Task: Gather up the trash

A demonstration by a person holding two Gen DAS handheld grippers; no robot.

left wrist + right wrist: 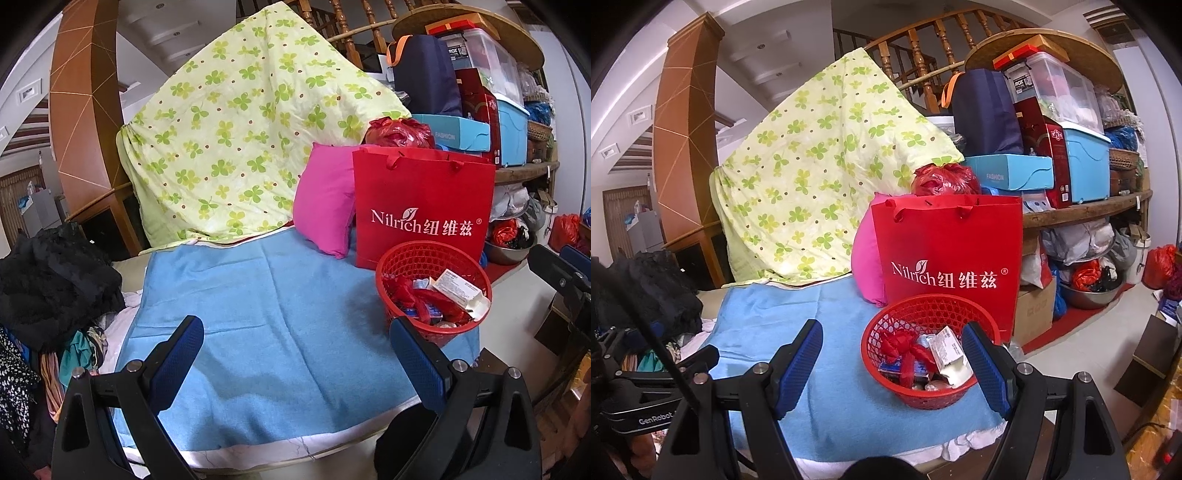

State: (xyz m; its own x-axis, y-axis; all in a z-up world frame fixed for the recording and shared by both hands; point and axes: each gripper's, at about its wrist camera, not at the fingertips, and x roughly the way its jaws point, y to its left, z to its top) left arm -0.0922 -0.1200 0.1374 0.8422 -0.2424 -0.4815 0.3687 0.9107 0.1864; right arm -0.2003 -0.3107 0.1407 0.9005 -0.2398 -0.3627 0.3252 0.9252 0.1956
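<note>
A red mesh basket (432,284) stands on the blue towel (277,314) at its right end, also in the right wrist view (929,360). It holds trash: a white carton (460,291) (947,352), red ribbon (905,349) and small wrappers. My left gripper (297,356) is open and empty over the towel, left of the basket. My right gripper (892,363) is open and empty, its jaws on either side of the basket's near rim, above it. The right gripper's fingers (554,273) show at the left view's right edge.
A red Nilrich paper bag (421,206) (951,258) stands right behind the basket, with a pink pillow (327,203) beside it. A green-patterned quilt (240,140) rises at the back. Dark clothes (55,280) pile at the left. Cluttered shelves (1082,206) stand at the right.
</note>
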